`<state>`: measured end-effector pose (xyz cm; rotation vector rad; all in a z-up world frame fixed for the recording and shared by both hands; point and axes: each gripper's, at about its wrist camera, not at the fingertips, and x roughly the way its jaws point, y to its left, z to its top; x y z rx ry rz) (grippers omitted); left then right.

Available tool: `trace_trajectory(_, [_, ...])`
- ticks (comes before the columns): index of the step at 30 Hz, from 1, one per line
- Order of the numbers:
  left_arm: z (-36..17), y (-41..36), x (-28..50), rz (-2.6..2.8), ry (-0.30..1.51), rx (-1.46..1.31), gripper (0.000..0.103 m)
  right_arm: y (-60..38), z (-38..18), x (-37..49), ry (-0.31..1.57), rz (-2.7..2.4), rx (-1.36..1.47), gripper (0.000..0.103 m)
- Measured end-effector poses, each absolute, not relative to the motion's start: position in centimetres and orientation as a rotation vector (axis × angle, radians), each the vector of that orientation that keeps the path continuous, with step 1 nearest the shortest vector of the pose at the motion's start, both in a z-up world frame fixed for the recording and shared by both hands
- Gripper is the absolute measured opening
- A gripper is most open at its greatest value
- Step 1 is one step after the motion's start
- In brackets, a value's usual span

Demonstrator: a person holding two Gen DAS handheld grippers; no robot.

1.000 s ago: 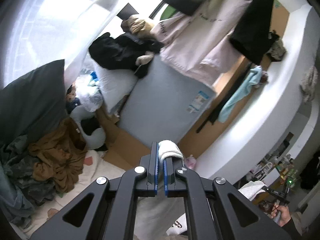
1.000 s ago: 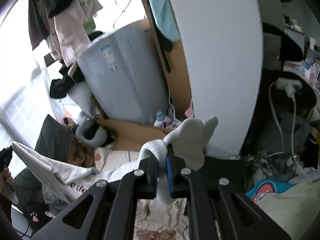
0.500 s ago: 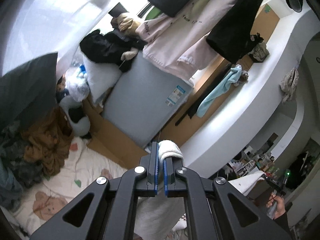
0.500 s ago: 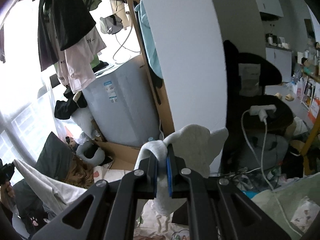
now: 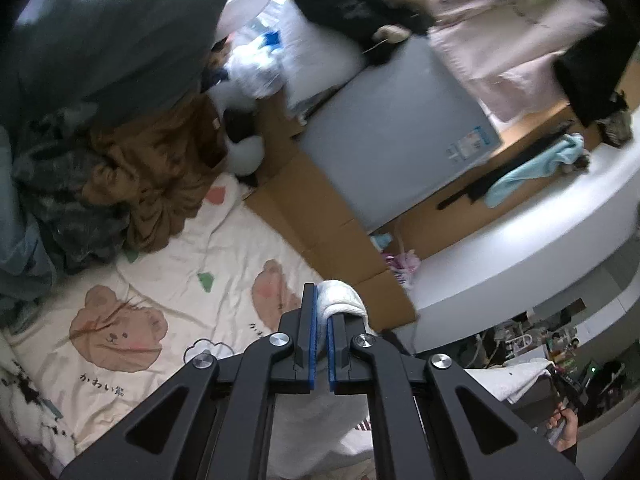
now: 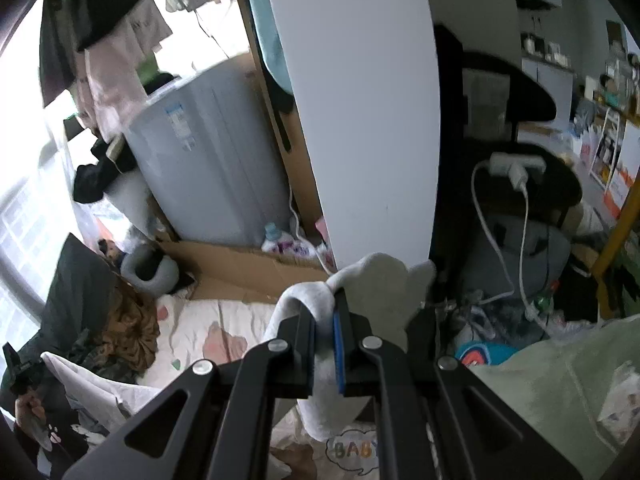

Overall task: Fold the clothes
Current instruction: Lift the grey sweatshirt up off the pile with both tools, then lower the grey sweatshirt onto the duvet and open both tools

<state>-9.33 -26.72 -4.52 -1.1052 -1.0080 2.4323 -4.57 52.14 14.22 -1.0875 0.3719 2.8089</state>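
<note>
A white-grey garment is stretched between both grippers above a cream bedsheet [image 5: 168, 280] printed with bears. My left gripper [image 5: 322, 312] is shut on one edge of the garment [image 5: 340, 300], which bunches over its right finger and hangs below. My right gripper [image 6: 325, 312] is shut on another part of the same garment [image 6: 380, 288], with a grey flap sticking up past the fingers. In the right wrist view the far end of the cloth [image 6: 84, 380] runs to the other hand at the lower left. The lower part of the garment is hidden behind the gripper bodies.
A pile of brown [image 5: 160, 176] and dark clothes sits at the left end of the bed beside a dark pillow [image 5: 112, 40]. A grey appliance [image 5: 396, 148], flattened cardboard [image 5: 320, 224] and a white pillar [image 6: 360, 120] border the bed. A chair with a charger cable [image 6: 520, 208] stands right.
The left gripper has dropped and tipped down, so the bedsheet now fills its view instead of the hanging clothes. The right gripper shifted sideways. Both grips are unchanged.
</note>
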Motion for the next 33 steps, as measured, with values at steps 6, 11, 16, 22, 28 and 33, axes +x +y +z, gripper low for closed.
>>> trace_trajectory(6, [-7.7, -27.0, -14.2, 2.43, -1.009, -1.139, 0.002, 51.8, 10.2, -8.4, 0.407, 2.761, -1.121, 0.007])
trace_trajectory(11, [-7.5, -26.6, -17.9, 2.428, -0.968, -1.119, 0.002, 51.8, 8.7, -11.2, 0.444, 2.745, -1.115, 0.007])
trace_trajectory(16, [-6.8, -25.7, -20.9, 2.423, -0.944, -1.078, 0.002, 52.2, 9.1, -12.8, 0.44, 2.741, -1.082, 0.007])
trace_trajectory(22, [-7.5, -25.3, -22.5, 2.419, -0.942, -1.066, 0.002, 53.1, 9.7, -13.1, 0.425, 2.722, -1.055, 0.007])
trace_trajectory(28, [-11.5, -26.1, -22.3, 2.424, -0.967, -1.16, 0.002, 53.7, 5.7, -13.1, 0.436, 2.671, -1.149, 0.007])
trace_trajectory(33, [-16.4, -27.7, -21.5, 2.433, -1.01, -1.272, 0.002, 54.0, 0.5, -12.9, 0.464, 2.615, -1.246, 0.007])
